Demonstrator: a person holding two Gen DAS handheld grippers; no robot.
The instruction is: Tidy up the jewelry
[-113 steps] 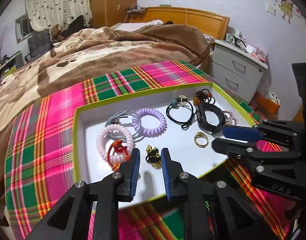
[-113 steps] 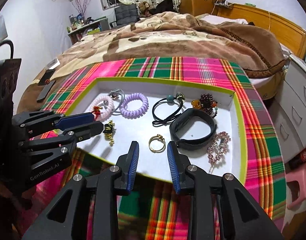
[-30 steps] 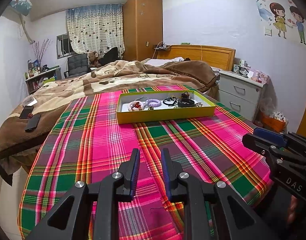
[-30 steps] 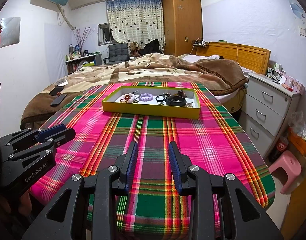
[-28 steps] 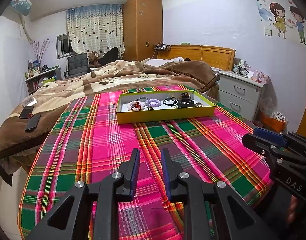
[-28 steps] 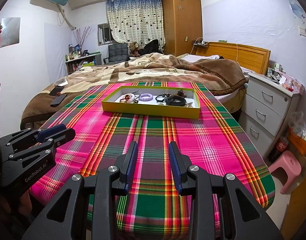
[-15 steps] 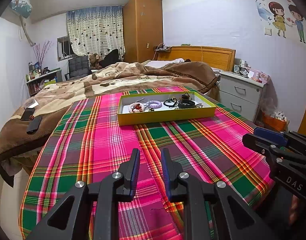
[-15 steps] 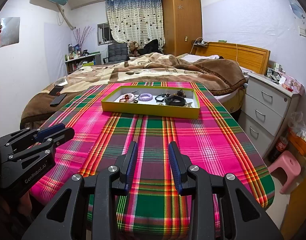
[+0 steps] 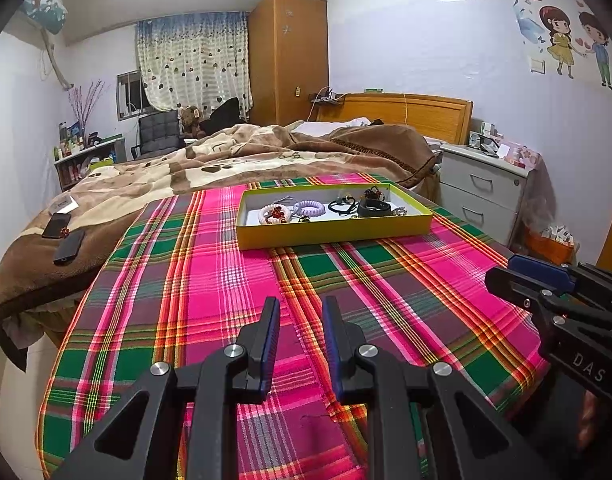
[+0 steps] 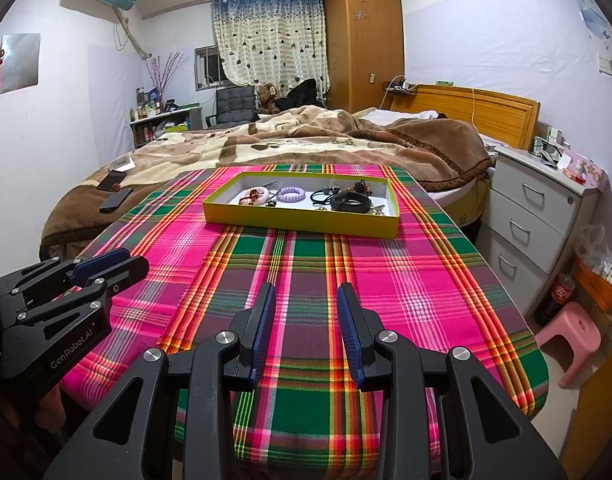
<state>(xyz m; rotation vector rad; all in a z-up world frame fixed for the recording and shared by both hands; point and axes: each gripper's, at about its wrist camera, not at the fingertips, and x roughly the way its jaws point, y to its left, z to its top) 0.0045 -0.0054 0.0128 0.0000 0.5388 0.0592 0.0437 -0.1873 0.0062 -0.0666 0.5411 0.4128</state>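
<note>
Left wrist view: the left hand-held gripper (image 9: 299, 336) is seen parted and empty above the near plaid table (image 9: 210, 280). The tray (image 9: 334, 232) with the jewelry (image 9: 330, 210) lies well apart, far and slightly right. From such a distance, small pieces could be misjudged and knocked against the tray wall on approach.

Right wrist view: the right hand-held gripper (image 10: 306, 328) is likewise parted and empty, with the tray (image 10: 302, 222) far and about straight ahead. The left hand-held gripper (image 10: 118, 266) is seen at near left. The tangled hair ties (image 10: 274, 194) could be dragged out together if one were pinched carelessly.
</note>
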